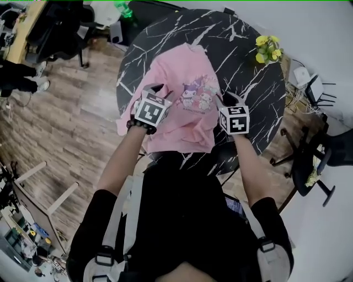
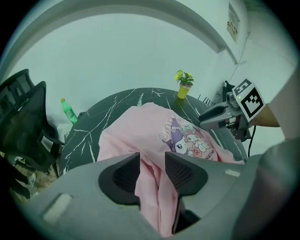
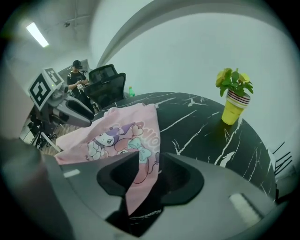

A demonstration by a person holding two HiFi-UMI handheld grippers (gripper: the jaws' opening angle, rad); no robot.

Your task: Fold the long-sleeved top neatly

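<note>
A pink long-sleeved top [image 1: 190, 104] with a cartoon print lies on the round black marble table [image 1: 248, 66], its near part hanging over the table's front edge. My left gripper [image 1: 156, 91] grips the top's left side, with bunched pink cloth [image 2: 152, 185] pinched between its jaws. At the garment's right side my right gripper [image 1: 227, 99] is shut on the edge, a fold of the pink top [image 3: 140, 180] running down between its pads. In the left gripper view the printed front [image 2: 190, 138] faces up, and the right gripper [image 2: 220, 115] shows beyond it.
A yellow pot of flowers [image 1: 267, 48] stands at the table's far right. A green bottle [image 1: 124, 8] sits at the far edge. Black office chairs [image 1: 311, 160] stand to the right and at the far left [image 1: 58, 27]. Wooden floor [image 1: 60, 121] lies left of the table.
</note>
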